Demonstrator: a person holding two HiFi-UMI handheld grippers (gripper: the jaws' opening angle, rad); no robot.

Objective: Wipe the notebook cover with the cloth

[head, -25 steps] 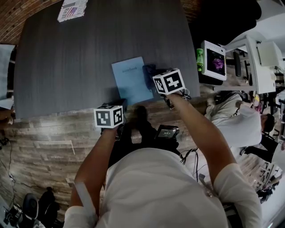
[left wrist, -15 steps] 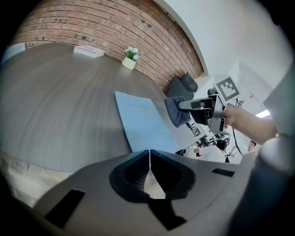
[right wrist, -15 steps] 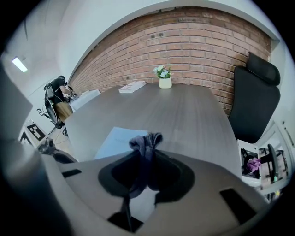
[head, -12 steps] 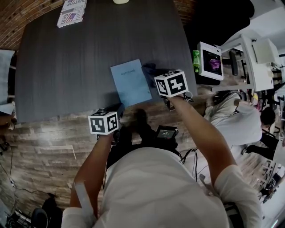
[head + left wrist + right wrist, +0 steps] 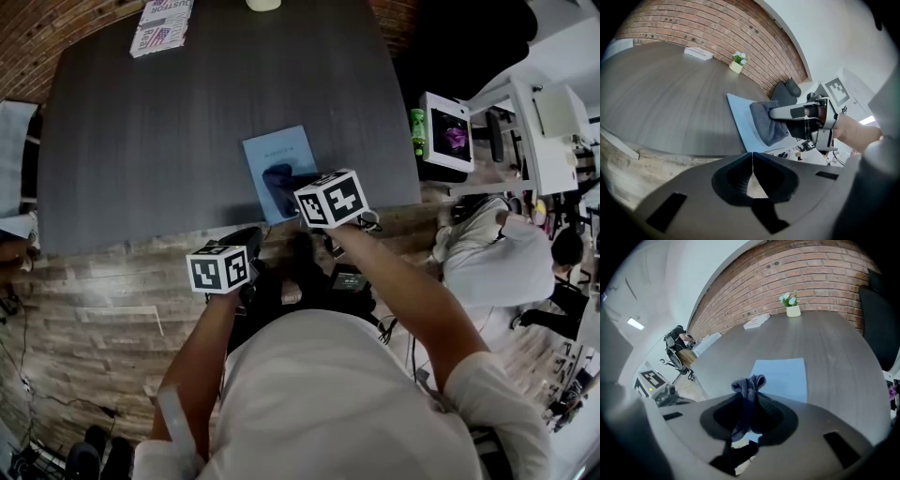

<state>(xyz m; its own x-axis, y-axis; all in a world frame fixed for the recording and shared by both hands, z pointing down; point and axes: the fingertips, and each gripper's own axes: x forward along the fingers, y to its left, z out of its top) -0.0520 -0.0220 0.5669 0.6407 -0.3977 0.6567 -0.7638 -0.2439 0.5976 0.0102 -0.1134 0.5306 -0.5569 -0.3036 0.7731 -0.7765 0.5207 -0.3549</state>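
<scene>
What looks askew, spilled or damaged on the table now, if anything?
Nothing is spilled or damaged. The cloth is bunched rather than flat, pinched in the right gripper over the notebook. The notebook lies slightly turned against the near edge of the table, which is minor.

Long dark grey table point(image 5: 141, 141): wood-grain finish, matt, fine straight streaks, faint sheen at low angle. Pale blue rectangular notebook point(image 5: 785, 376): smooth matt cover, paper or card, no gloss. Dark grey-blue cloth point(image 5: 749, 383): soft fuzzy fabric, bunched in folds. Right gripper point(image 5: 749, 397) and left gripper point(image 5: 753, 153): smooth matt dark grey plastic shells. Red brick wall point(image 5: 811, 273): rough, pale mortar lines. Floor point(image 5: 94, 300): pale wood-look planks, dull.
</scene>
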